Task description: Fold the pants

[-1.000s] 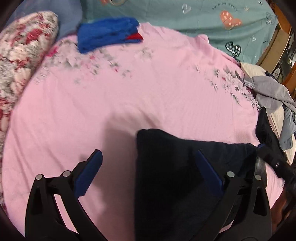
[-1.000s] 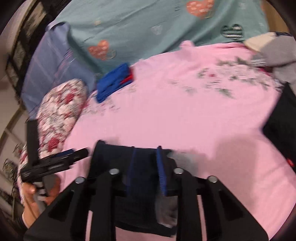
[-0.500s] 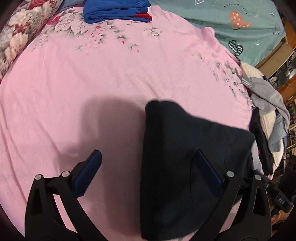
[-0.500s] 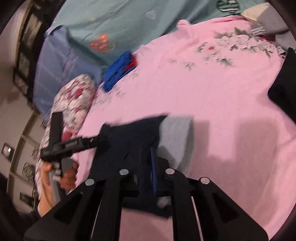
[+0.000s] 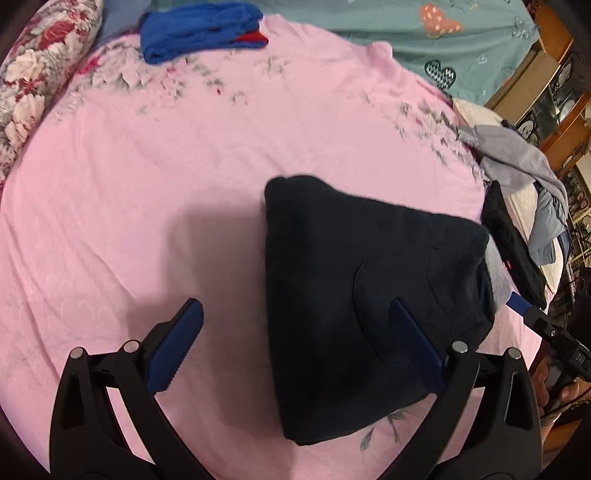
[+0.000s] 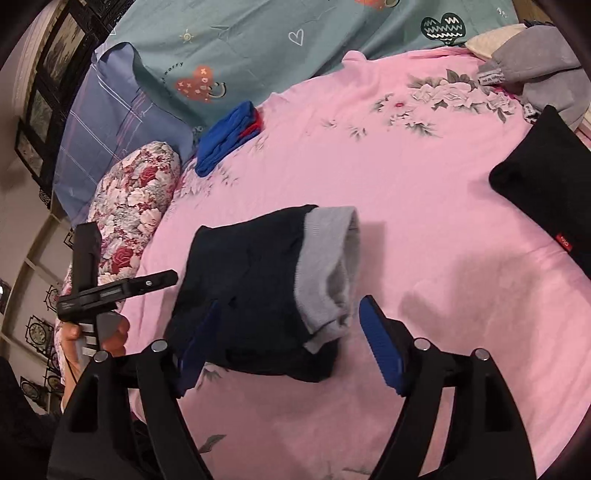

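The dark navy pants lie folded into a compact bundle on the pink bedsheet. In the right wrist view the pants show a grey waistband on their right side. My left gripper is open above the sheet, its right finger over the bundle's near side. It also shows in the right wrist view at the bundle's left. My right gripper is open and empty, just above the bundle's near edge. Its blue tip shows at the right in the left wrist view.
A folded blue garment lies at the far side of the bed. A floral pillow is at the left. A black folded garment and a pile of grey clothes lie at the right edge.
My right gripper has opened and let go of the pants, which now rest on the sheet. The left gripper stayed open and shifted slightly.
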The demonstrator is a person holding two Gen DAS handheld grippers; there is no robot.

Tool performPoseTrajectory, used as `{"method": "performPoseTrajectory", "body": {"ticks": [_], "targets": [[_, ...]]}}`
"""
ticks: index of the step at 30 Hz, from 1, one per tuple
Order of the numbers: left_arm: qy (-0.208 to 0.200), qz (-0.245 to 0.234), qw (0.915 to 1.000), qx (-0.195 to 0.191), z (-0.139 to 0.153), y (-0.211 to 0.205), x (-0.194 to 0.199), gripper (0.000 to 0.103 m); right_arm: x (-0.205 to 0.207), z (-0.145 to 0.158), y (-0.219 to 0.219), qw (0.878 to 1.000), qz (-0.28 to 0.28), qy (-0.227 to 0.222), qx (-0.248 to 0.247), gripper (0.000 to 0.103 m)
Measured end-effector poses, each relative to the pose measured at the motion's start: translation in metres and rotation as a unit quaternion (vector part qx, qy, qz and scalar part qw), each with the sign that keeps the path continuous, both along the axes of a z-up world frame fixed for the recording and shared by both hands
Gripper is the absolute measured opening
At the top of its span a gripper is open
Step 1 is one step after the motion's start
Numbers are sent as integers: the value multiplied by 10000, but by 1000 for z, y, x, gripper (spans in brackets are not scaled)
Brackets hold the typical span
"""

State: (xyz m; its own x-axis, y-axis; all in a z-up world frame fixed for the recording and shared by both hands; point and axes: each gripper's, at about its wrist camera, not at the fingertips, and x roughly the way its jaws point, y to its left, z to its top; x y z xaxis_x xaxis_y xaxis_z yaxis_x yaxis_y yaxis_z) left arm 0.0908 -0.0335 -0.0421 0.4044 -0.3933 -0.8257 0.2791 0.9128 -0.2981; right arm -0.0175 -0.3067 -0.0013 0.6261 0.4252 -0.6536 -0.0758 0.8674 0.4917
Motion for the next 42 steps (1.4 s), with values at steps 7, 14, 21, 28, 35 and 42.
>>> {"method": "performPoseTrajectory", "body": {"ticks": [7,14,21,28,35,42], "targets": [[515,-541,9968,-276,-29,-14,12,58,24,-44,-1,9970,189,649,364,77],[809,-531,9948,-326,-27,-26,35,44,74,-52,33,9953,417,865,147,57],[-539,-740,9953,-327,45,-26,-5,25,63,-3,44,9975,511,449,-196,33],[-2237,20,9741,-321,144,10,26,26,90,109,79,9846,806,-1303,-847,34],[-2043,1032,9734,-113,129,42,145,27,218,117,124,9748,857,-1934,-704,37],[-974,1515,9827,430,1,58,221,46,329,-8,160,9762,794,-408,-1977,55]]}}
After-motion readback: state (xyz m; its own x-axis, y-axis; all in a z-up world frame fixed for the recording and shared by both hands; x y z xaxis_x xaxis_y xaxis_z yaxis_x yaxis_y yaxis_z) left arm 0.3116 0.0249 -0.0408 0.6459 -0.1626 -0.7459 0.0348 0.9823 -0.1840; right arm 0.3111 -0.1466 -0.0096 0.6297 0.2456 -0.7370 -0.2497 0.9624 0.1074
